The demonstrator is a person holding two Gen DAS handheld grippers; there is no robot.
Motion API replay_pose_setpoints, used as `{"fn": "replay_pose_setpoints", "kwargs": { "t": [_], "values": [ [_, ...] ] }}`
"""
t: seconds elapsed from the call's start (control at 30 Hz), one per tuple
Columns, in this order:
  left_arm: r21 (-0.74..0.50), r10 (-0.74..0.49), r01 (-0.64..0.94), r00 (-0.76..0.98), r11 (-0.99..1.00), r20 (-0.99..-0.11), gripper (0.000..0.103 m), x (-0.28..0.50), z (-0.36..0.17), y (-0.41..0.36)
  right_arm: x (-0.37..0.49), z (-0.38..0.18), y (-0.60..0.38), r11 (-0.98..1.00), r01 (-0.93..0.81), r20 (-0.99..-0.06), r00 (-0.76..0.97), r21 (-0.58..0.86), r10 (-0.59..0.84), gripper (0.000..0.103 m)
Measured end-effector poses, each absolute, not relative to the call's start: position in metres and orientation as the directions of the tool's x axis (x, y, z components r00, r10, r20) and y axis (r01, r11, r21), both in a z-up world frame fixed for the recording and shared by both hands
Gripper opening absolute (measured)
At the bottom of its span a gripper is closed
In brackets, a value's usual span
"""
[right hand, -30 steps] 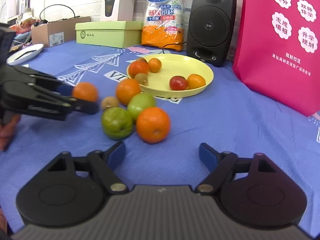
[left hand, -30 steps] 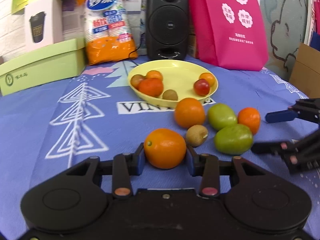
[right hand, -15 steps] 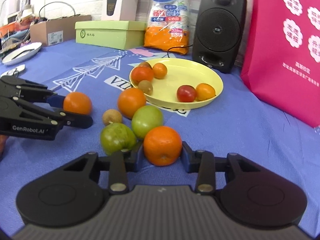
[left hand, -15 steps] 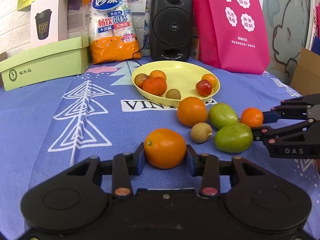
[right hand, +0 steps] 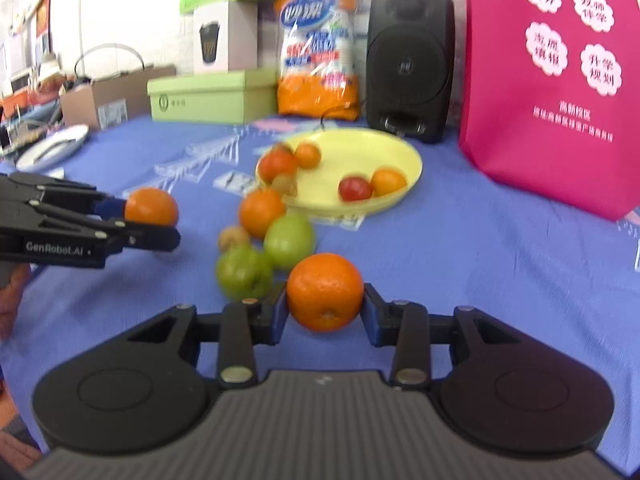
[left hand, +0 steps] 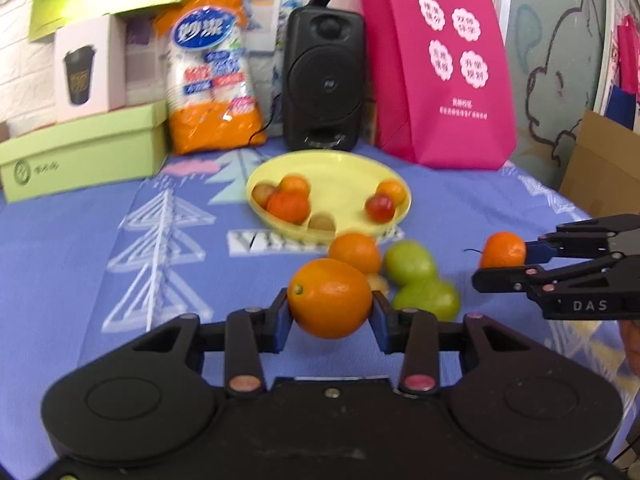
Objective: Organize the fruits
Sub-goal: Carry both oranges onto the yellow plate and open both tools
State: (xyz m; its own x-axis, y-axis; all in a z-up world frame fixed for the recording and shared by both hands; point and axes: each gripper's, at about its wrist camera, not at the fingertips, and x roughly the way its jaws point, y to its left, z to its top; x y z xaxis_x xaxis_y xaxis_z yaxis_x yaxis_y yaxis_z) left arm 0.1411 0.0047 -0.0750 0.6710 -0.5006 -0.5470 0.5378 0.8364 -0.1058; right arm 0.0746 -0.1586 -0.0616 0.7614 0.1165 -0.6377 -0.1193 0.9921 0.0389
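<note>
While five small fruits lay in the far yellow plate (left hand: pixel 402 196), each gripper clasped an orange (left gripper (left hand: pixel 330 316), right gripper (right hand: pixel 325 312)); four fruits remained loose on the cloth.

A: What colour is the cloth on the desk (left hand: pixel 72 248)?

B: Blue-violet, printed with white line-drawn triangles at centre left. The plate (left hand: pixel 344 172) mid-frame is pale yellow, holding orange, red and brownish fruit.

A: And along the top?

B: A magenta bag (left hand: pixel 436 64) with white flower-shaped patches at upper right, a black speaker (left hand: pixel 324 80), an orange, white and blue packet (left hand: pixel 212 76), and a light green box (left hand: pixel 84 152) at left.

A: The hand-held gripper (left hand: pixel 330 314)?

B: Black with blue pads, around an orange (left hand: pixel 330 298).
</note>
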Motion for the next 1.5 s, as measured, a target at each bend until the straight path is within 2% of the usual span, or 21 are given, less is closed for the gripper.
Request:
{"fn": "replay_pose_setpoints", "kwargs": {
  "t": [0.2, 0.27, 0.43, 0.63, 0.77, 0.83, 0.9, 0.93, 1.1, 1.17, 1.23, 1.5],
  "values": [
    [-0.045, -0.509, 0.584, 0.665, 0.811, -0.547, 0.04, 0.205, -0.052, -0.042, 0.129, -0.038, -0.17, 0.993, -0.114, -0.606, 0.789, 0.013, 0.099, 0.037],
    [-0.074, -0.531, 0.597, 0.642, 0.799, -0.553, 0.04, 0.229, -0.05, -0.055, 0.154, -0.037, -0.174, 0.993, -0.115, -0.614, 0.783, 0.006, 0.095, 0.037],
    [-0.088, -0.519, 0.595, 0.609, 0.799, -0.6, 0.039, 0.281, -0.063, -0.079, 0.207, -0.048, -0.182, 0.992, -0.115, -0.651, 0.757, -0.059, 0.049, 0.037],
    [-0.086, -0.509, 0.602, 0.58, 0.794, -0.636, 0.04, 0.306, -0.086, -0.09, 0.238, -0.059, -0.198, 0.994, -0.1, -0.668, 0.742, -0.034, 0.052, 0.037],
    [-0.039, -0.49, 0.612, 0.592, 0.79, -0.64, 0.044, 0.304, -0.094, -0.098, 0.253, -0.063, -0.197, 0.993, -0.114, -0.675, 0.735, -0.032, 0.063, 0.037],
    [-0.031, -0.493, 0.616, 0.598, 0.787, -0.631, 0.053, 0.3, -0.092, -0.099, 0.262, -0.066, -0.195, 0.993, -0.119, -0.686, 0.724, -0.028, 0.067, 0.037],
    [0.001, -0.481, 0.612, 0.623, 0.791, -0.617, 0.075, 0.294, -0.088, -0.097, 0.268, -0.07, -0.192, 0.992, -0.12, -0.698, 0.713, -0.032, 0.064, 0.037],
    [0.021, -0.474, 0.611, 0.635, 0.792, -0.609, 0.077, 0.29, -0.085, -0.096, 0.27, -0.072, -0.19, 0.992, -0.122, -0.702, 0.71, -0.034, 0.063, 0.037],
    [0.021, -0.498, 0.62, 0.651, 0.785, -0.573, 0.077, 0.269, -0.072, -0.082, 0.27, -0.072, -0.193, 0.993, -0.118, -0.695, 0.713, 0.009, 0.091, 0.039],
    [0.003, -0.509, 0.615, 0.655, 0.788, -0.559, 0.077, 0.26, -0.067, -0.074, 0.265, -0.068, -0.194, 0.992, -0.127, -0.685, 0.721, 0.02, 0.106, 0.05],
    [-0.022, -0.516, 0.605, 0.659, 0.796, -0.547, 0.077, 0.248, -0.063, -0.063, 0.26, -0.063, -0.194, 0.992, -0.122, -0.674, 0.732, 0.012, 0.098, 0.052],
    [-0.079, -0.503, 0.54, 0.706, 0.838, -0.498, 0.077, 0.191, -0.056, -0.011, 0.191, -0.032, -0.207, 0.994, -0.097, -0.592, 0.799, 0.048, 0.106, 0.052]
  ]
}}
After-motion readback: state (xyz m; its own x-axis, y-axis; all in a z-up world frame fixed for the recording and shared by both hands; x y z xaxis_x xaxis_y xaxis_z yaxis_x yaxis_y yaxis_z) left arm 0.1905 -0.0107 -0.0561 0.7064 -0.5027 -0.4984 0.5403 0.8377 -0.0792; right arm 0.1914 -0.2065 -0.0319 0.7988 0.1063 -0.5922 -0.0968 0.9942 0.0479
